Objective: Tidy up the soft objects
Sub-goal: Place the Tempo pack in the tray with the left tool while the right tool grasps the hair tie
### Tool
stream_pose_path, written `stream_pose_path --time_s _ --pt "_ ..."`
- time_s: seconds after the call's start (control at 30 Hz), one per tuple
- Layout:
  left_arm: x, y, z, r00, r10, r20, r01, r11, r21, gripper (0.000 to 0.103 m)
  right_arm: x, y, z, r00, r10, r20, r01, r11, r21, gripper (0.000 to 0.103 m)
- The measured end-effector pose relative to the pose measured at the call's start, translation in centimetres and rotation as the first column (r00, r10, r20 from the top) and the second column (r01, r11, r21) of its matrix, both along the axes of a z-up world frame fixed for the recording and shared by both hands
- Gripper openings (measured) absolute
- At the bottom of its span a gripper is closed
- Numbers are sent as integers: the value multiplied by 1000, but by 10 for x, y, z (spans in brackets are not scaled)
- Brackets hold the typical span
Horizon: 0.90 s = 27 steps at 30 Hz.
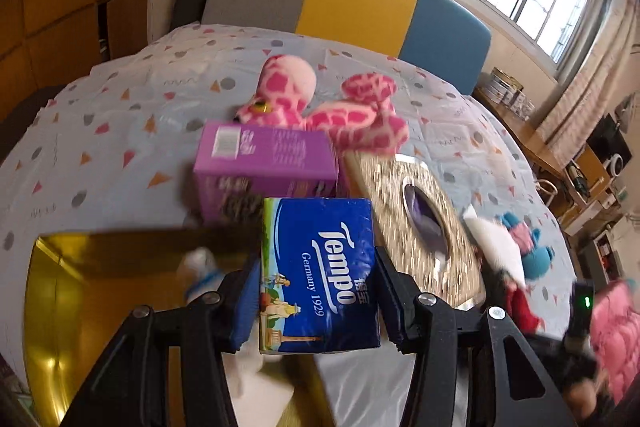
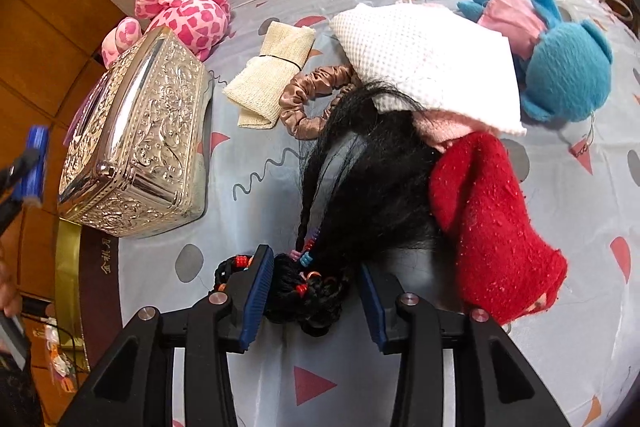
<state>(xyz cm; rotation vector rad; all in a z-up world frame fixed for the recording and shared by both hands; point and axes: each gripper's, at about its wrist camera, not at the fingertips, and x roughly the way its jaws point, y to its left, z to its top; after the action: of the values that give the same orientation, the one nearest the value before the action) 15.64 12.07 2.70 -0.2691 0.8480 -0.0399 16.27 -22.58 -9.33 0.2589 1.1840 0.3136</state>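
Tissue pack (image 1: 318, 275) clamped in left gripper (image 1: 318, 291), above gold box (image 1: 80, 291) at near left; light, squashy, slick wrap, so hold flat sides mid-pack. Right gripper (image 2: 316, 301) part open around black hair (image 2: 320, 291) of doll (image 2: 492, 223), left pad touching, right clear. Three plush toys, one scrunchie (image 2: 316, 95).

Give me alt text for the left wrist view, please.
The left gripper holds a blue Tempo tissue pack above a gold box. Beyond it on the patterned tablecloth lie a purple box, an ornate silver tissue box and a pink spotted plush.
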Motion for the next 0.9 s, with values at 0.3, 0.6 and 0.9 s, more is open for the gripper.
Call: stream_pose_path --time_s 0.3,0.6,0.9 --pt "-78 7 -17 1000 -12 8 12 1000 -8 52 -4 4 3 999 17 38 -15 999 -51 41" --pt "-132 17 -32 999 36 18 -38 995 93 52 -6 7 5 998 20 51 -16 997 -78 41" --pt "-164 46 -38 995 93 34 -97 984 147 53 -7 12 7 999 -11 49 16 995 -103 39"
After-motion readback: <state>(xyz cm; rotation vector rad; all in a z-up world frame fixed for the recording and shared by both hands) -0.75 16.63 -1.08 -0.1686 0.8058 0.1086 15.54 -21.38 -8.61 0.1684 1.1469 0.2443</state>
